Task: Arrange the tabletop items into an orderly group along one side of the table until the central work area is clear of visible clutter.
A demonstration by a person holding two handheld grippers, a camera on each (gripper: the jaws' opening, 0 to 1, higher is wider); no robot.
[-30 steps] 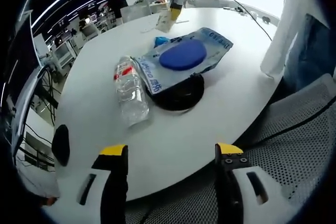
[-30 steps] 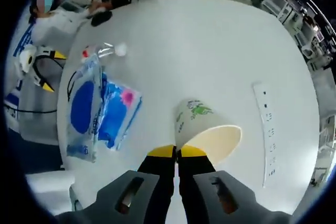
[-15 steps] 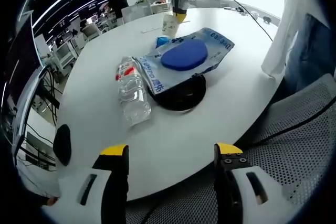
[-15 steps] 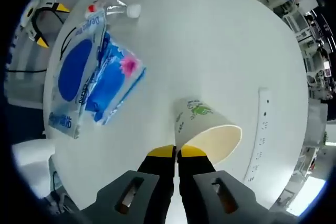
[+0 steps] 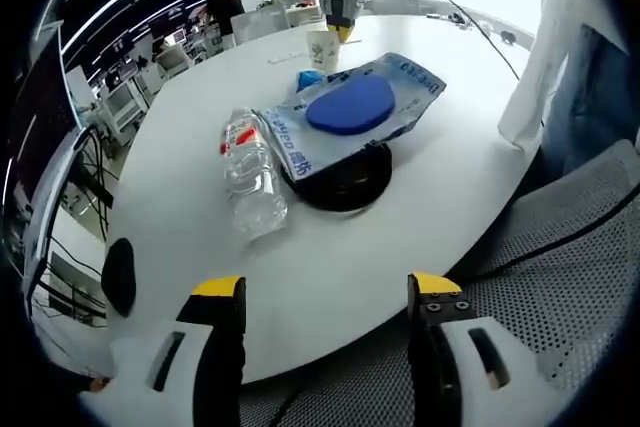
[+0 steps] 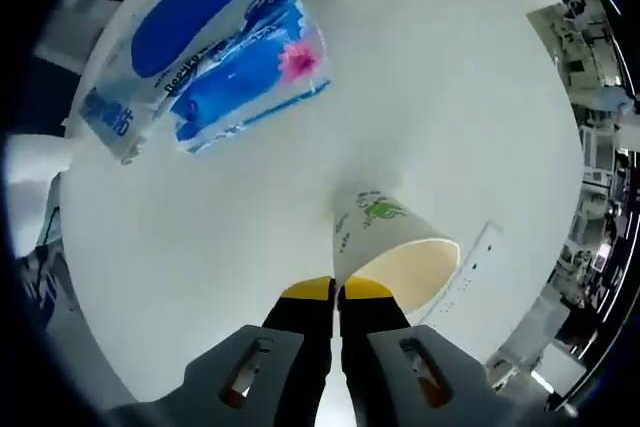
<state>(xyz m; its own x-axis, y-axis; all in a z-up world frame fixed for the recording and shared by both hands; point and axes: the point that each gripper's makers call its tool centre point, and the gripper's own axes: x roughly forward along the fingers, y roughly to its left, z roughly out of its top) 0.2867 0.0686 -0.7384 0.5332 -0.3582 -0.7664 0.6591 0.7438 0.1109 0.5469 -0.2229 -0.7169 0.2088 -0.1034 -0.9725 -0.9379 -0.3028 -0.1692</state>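
Observation:
My right gripper is shut on the rim of a white paper cup with green print, over the white table. That cup appears upright beyond the blue pouch; whether it touches the table I cannot tell. A blue tissue pack lies beside the pouch. A clear plastic bottle lies on its side left of the pouch, which rests on a black round object. My left gripper hangs open off the table's near edge, with nothing between its jaws.
A white power strip lies past the cup. A black mouse-shaped object sits near the table's left edge. A grey mesh chair stands at the right, with a person's white sleeve above it.
The right gripper has carried the cup closer to the tissue pack and pouch, and its view has rolled. The cup went from tilted to upright. The left gripper has stayed put.

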